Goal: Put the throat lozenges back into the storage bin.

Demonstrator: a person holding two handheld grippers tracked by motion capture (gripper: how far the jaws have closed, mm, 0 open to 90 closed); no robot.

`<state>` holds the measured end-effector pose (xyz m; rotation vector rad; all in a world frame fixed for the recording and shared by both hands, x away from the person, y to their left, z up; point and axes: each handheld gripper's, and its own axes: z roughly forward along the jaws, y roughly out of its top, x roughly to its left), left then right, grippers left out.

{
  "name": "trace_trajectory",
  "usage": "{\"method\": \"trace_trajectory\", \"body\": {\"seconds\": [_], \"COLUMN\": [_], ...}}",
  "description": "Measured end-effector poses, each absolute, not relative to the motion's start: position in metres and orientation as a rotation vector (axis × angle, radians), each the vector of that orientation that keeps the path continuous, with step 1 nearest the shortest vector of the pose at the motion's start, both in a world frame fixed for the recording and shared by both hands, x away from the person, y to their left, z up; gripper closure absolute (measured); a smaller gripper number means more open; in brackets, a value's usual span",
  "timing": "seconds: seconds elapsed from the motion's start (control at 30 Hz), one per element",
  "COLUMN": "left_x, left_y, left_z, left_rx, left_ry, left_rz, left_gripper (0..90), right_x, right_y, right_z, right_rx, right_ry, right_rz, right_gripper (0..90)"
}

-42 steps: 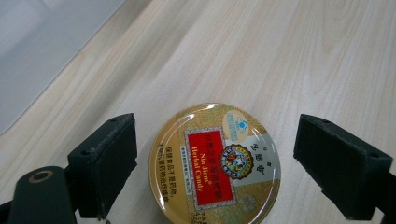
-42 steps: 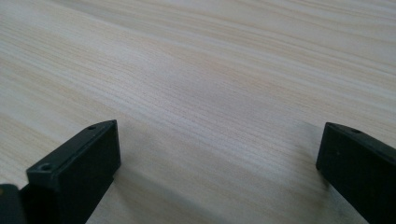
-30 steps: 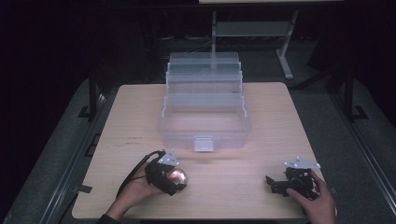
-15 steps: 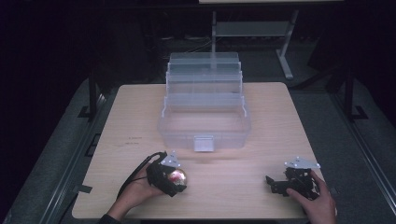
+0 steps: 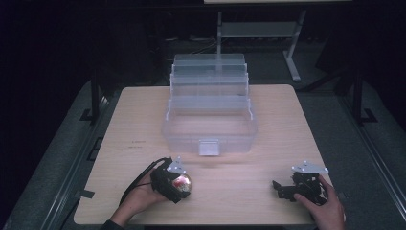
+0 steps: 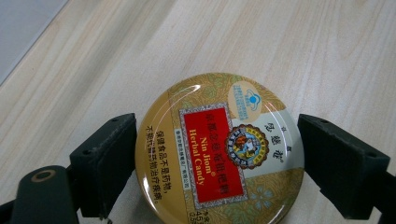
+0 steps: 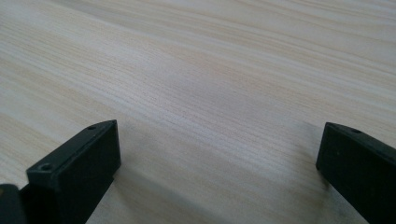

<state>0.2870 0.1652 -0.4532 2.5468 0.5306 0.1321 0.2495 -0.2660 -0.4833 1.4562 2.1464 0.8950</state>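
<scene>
You're clamping candy tin (image 6: 219, 151) in left hand-held gripper (image 5: 178, 181), readying it for clear organizer box (image 5: 209, 129); right hand-held gripper (image 5: 282, 189) resting open on table (image 5: 277, 115).

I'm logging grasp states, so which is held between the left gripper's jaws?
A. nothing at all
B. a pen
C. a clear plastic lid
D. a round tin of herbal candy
D: in the left gripper view the left gripper has its two black jaws closed against the sides of a round gold tin labelled Herbal Candy.
</scene>
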Motion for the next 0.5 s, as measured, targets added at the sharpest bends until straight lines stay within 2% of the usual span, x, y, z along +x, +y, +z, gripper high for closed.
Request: {"method": "trace_trajectory", "body": {"seconds": [0.5], "left_x": [0.2872], "left_y": [0.1668], "left_z": [-0.4541], "left_rx": [2.546], "left_ry": [0.536], "left_rz": [0.124], "left_gripper": [19.3], "right_x": [0.2495], "right_y": [-0.2660], "right_z": [-0.4833], "right_rx": [1.456], "right_ry": [2.147], "right_rz": [0.895], "right_gripper": [0.0]}}
